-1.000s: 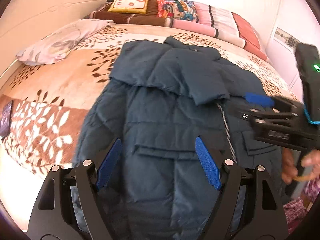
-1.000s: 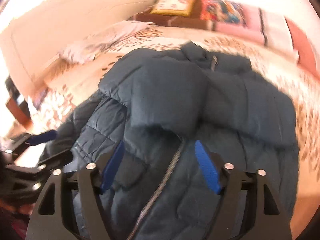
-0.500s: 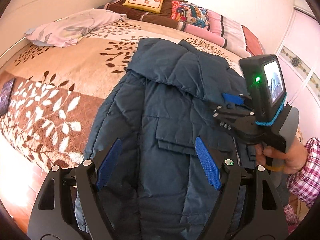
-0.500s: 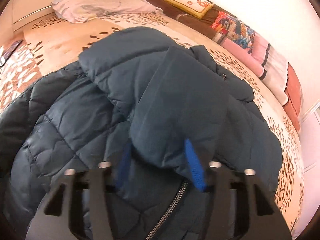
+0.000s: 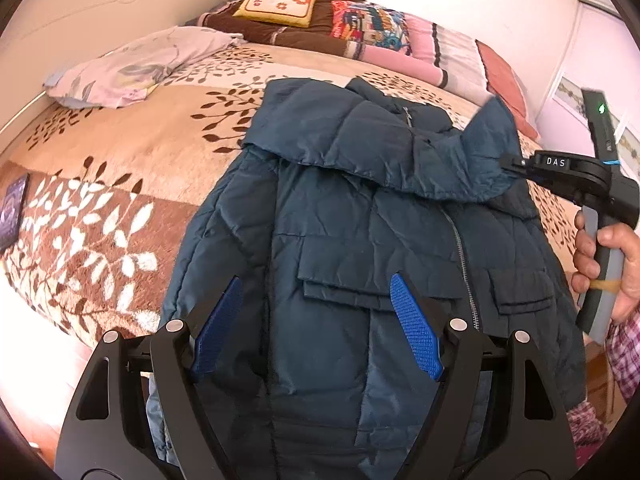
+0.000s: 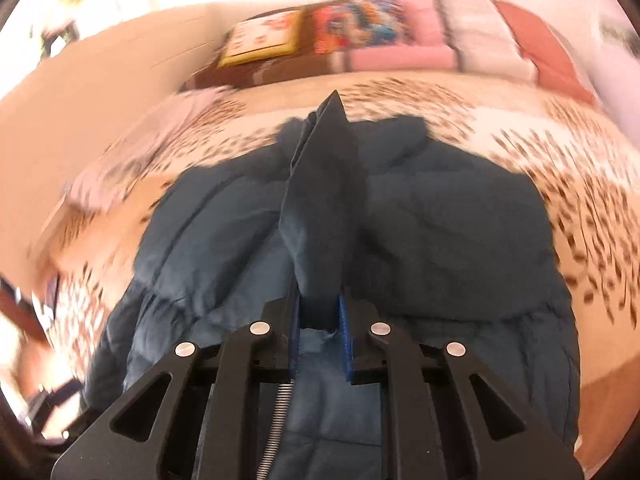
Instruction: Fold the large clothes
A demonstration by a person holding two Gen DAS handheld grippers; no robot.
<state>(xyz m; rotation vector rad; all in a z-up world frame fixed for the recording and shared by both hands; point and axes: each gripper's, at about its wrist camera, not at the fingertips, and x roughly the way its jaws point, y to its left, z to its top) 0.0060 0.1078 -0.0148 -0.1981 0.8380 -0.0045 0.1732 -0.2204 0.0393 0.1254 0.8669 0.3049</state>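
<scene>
A dark blue quilted jacket (image 5: pixel 360 240) lies front up on the bed, zipper down its middle, one sleeve folded across the chest. My left gripper (image 5: pixel 316 320) hovers open over the jacket's lower front by a flap pocket, nothing between its blue pads. My right gripper (image 6: pixel 320 316) is closing its jaws on the cuff end of the sleeve (image 6: pixel 324 208), and the pads press the cloth between them. In the left wrist view the right gripper (image 5: pixel 510 166) pulls that sleeve end (image 5: pixel 490 152) up and toward the right, held by a hand.
The bed carries a brown and cream leaf-print blanket (image 5: pixel 120 208). A lilac pillow (image 5: pixel 136 64) lies at the far left, and several colourful cushions (image 5: pixel 360 28) line the headboard. A dark phone (image 5: pixel 12 208) rests at the left edge. A checked sleeve (image 5: pixel 624 352) shows at right.
My right gripper went from open over the sleeve to shut on its cuff and drew it to the right, lifting the sleeve off the chest. The left gripper stayed open and nearly still.
</scene>
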